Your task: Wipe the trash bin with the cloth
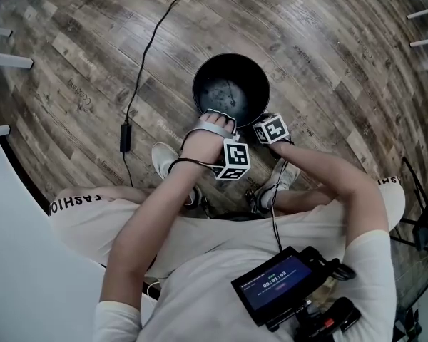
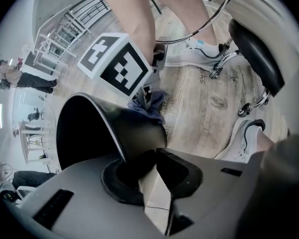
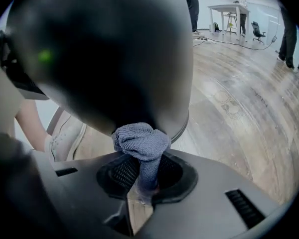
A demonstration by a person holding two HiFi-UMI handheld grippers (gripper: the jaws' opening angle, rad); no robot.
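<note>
Trash bin (image 1: 205, 84), black and round, open side up on a brown wood floor (image 1: 328, 55), just in front of two white shoes (image 1: 164, 159).

Left gripper (image 1: 217, 122) at the near edge of the trash bin, pointing steeply down. From the left gripper view, left gripper (image 2: 152, 158) clamped tight on the rim of the bin (image 2: 124, 128): one jaw inside, one jaw outside, thin wall pinched between them.

Right gripper (image 1: 265, 125) just beside it, at the bin's right side near the rim. In the right gripper view, right gripper (image 3: 142, 178) squeezed shut on a blue-grey cloth (image 3: 141, 141), with a bunched wad poking out past the tips. Wad right up against the dark outside wall of the bin (image 3: 114, 59), close by the rim. Same cloth (image 2: 148, 103) peeking out below the right gripper's marker cube (image 2: 117, 63) in the left gripper view, hugging the outside of the bin.

Thin black cable (image 1: 146, 55) snaking over the floor to the left of the bin, not touching it. Small glowing screen (image 1: 278, 280) down at the person's chest. Far off in the right gripper view, a white table (image 3: 229, 8).
</note>
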